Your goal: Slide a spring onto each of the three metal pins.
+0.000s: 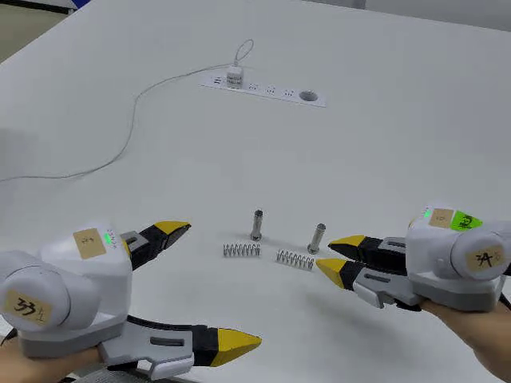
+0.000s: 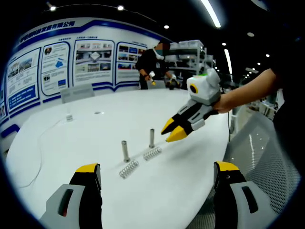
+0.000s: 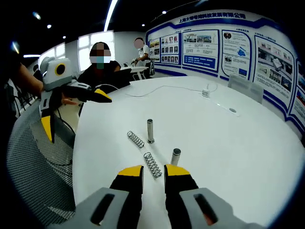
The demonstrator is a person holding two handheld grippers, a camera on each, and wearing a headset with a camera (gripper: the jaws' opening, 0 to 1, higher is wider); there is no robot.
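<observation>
Two upright metal pins (image 1: 257,224) (image 1: 317,237) stand on the white table, each bare. A loose spring (image 1: 242,250) lies flat just in front of the left pin, and a second spring (image 1: 295,258) lies in front of the right pin. My left gripper (image 1: 206,285) hovers at the lower left, open wide and holding nothing. My right gripper (image 1: 334,255) points at the second spring from the right, its jaws a narrow gap apart with nothing between them. In the right gripper view that spring (image 3: 152,164) lies just ahead of the right gripper (image 3: 153,171).
A white power strip (image 1: 263,89) with a plugged-in charger lies at the far side, its cable (image 1: 128,136) trailing left across the table. The table's edge curves close behind the grippers. People stand in the background beyond the table.
</observation>
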